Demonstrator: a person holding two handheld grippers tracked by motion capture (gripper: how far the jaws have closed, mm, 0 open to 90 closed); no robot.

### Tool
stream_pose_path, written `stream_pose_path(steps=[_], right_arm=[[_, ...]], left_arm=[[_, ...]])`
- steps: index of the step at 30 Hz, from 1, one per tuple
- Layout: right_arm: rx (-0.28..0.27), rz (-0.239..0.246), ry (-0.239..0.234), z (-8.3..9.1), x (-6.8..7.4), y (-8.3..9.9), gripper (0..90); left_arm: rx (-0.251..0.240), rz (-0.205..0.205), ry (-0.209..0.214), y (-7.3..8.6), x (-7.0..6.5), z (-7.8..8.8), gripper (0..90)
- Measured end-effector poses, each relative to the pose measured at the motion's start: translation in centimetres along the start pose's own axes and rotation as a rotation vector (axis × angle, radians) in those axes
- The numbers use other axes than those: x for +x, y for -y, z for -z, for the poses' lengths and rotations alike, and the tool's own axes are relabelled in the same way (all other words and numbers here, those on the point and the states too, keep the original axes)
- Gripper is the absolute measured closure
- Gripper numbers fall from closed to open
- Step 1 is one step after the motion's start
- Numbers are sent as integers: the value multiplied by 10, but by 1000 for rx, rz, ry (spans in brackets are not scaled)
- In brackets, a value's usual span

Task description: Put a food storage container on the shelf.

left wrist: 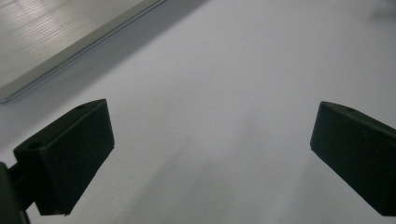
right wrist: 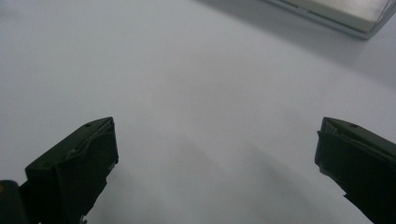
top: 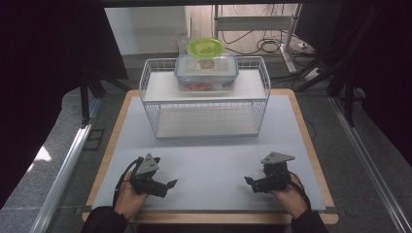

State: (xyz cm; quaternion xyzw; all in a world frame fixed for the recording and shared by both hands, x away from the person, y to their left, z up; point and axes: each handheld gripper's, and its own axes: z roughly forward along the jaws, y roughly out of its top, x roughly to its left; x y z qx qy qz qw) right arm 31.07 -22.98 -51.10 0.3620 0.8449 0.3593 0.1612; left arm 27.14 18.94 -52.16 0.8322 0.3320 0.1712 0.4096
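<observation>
Clear plastic walls and a blue-rimmed snap lid make up the food container (top: 206, 73), which sits on the upper shelf of the white wire rack (top: 150, 104) at the far side of the table; something reddish shows inside. A green bowl (top: 206, 47) rests on its lid, touching it. I judge the container stiff, fairly light and rather slick, best taken by its two short ends below the lid rim, and kept level so the loose bowl does not slide off.

Both grippers rest well apart from it near the table's front edge: the left gripper (top: 163, 186) and the right gripper (top: 256, 183), each with jaws spread wide and holding nothing.

From above, rack, container and bowl are plain; the gripper views give bare grey tabletop (left wrist: 224, 70) between black jaws.
</observation>
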Motion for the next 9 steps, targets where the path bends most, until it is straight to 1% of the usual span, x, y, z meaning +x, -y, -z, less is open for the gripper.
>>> stream_pose_path(steps=[2, 9], right_arm=[[9, 0, 2, -1, 0, 1, 0], [12, -6, 3, -1, -2, 1, 0]], left_arm=[[0, 0, -1, 0, 0, 0, 0], [1, -4, -1, 0, 0, -1, 0]])
